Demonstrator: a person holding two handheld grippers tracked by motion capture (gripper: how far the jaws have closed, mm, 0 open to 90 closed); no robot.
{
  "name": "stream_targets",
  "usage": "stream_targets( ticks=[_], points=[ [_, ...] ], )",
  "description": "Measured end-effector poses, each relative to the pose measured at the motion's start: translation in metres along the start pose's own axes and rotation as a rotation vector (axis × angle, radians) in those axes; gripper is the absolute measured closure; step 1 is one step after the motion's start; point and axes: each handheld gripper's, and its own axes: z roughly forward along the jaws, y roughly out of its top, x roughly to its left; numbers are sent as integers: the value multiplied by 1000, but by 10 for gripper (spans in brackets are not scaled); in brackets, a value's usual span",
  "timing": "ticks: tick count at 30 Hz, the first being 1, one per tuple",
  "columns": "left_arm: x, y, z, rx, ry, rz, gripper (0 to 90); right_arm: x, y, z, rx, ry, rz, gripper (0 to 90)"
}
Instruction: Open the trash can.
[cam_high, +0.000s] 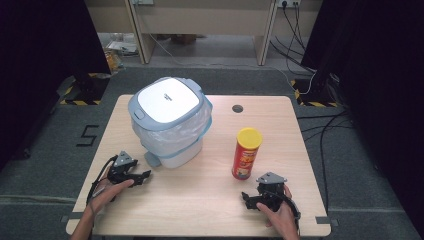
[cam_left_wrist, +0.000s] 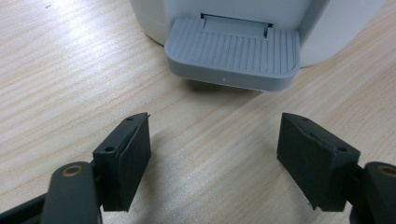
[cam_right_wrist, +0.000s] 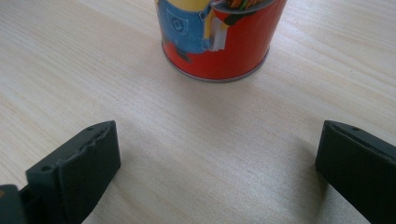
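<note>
On the wooden table (cam_high: 200, 200), the white pedal bin (cam_high: 170, 120) stands toward the far left, lid shut, a clear liner bunched under its rim; its grey foot pedal (cam_left_wrist: 233, 53) juts toward the near edge. Bare wood runs wide across the near half and between bin and red crisp can (cam_high: 246, 154), which stands upright right of centre with a yellow lid and a cartoon figure in blue overalls; no lettering reads clearly. Left gripper (cam_left_wrist: 215, 158) rests just before the pedal, jaws spread, nothing between. Right gripper (cam_right_wrist: 217, 172) sits near the can's base, jaws wide apart, empty.
</note>
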Motion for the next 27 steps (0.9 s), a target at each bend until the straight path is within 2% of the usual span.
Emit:
stream_targets(
  ticks=[9,13,14,19,23,27],
  points=[
    [0,0,0,0,-1,-2,253,0,0,0,-1,0,0,4],
    [1,0,0,-7,-8,-17,248,-1,0,0,-1,-1,-8,4],
    [1,1,-1,-25,-7,-16,244,-1,0,0,-1,-1,-9,4],
    [0,4,-5,-54,-14,-4,240,-1,0,0,-1,0,-9,4],
    [-7,11,-11,-101,-23,22,240,-1,0,0,-1,0,-10,4],
    [-12,16,-13,-119,-26,45,242,-1,-1,0,-3,1,-8,4]
  ],
)
